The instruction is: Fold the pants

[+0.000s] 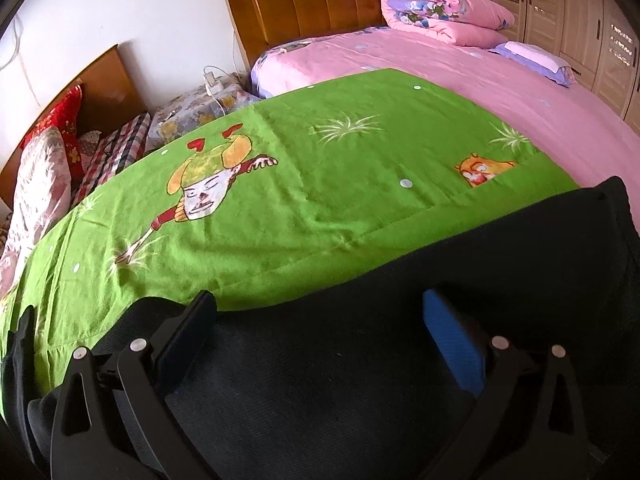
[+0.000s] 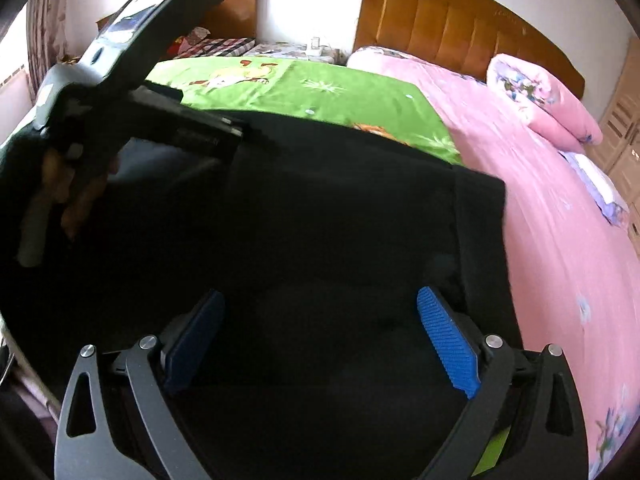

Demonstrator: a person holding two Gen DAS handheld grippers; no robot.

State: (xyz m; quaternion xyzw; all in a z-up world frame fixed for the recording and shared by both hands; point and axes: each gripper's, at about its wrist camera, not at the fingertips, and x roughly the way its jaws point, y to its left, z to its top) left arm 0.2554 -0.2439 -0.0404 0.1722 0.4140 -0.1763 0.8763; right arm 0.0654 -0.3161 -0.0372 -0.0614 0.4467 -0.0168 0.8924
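Left hand-held gripper (image 1: 320, 332): fingers spread wide over the black knit pants (image 1: 360, 360), holding nothing.
Right hand-held gripper (image 2: 320, 336): likewise wide, likely lining up a grip.
Pants: flat on the green cartoon-print sheet (image 1: 280, 168) for folding.
Two o'clock: rolled pink quilt (image 1: 440, 12), well apart.

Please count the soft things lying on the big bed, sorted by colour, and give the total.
Black: 1, the pants
Green: 1, the sheet
Pink: 1, the folded quilt
Purple and white: 1, the pillow
Total: 4

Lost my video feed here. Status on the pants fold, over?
Left claw open, right claw open, both over the black pants. Pants spread on the green sheet. Nothing in the way.
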